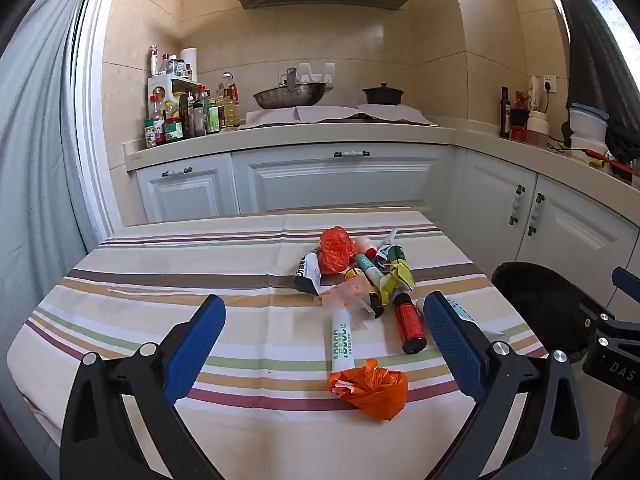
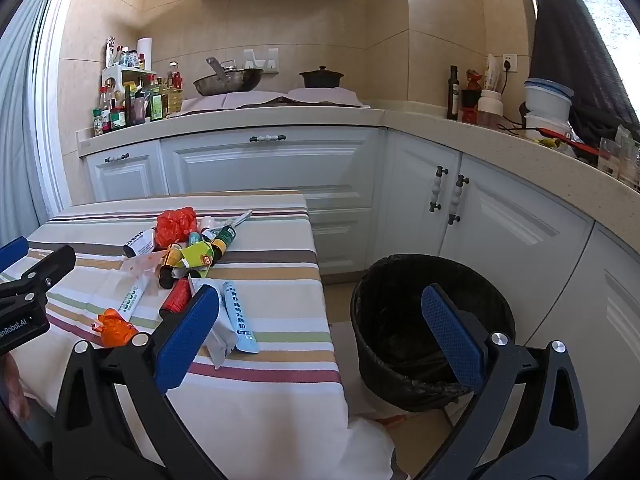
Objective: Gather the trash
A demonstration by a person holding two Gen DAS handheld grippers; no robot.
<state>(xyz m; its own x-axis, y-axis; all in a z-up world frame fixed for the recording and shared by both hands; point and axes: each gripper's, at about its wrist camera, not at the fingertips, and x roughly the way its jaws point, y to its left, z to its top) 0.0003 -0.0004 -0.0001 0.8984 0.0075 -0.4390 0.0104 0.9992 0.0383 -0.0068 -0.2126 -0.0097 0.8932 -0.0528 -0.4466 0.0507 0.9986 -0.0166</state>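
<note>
A pile of trash [image 1: 356,276] lies on the striped tablecloth [image 1: 160,280]: an orange bag ball [image 1: 370,390] nearest me, a white tube [image 1: 343,342], a red can [image 1: 409,322], small bottles and a second orange wad [image 1: 337,249]. My left gripper [image 1: 324,340] is open and empty, its jaws wide on either side of the white tube and orange ball, above the table. My right gripper [image 2: 320,332] is open and empty, held over the table's right edge. A black-lined trash bin [image 2: 424,320] stands on the floor right of the table. A white and blue tube [image 2: 239,316] lies by the right gripper's left finger [image 2: 188,328].
White kitchen cabinets [image 2: 272,168] stand behind the table and along the right. The counter holds sauce bottles [image 1: 180,116], a wok [image 1: 290,94] and a black pot [image 1: 382,94]. A grey curtain [image 1: 32,160] hangs at the left.
</note>
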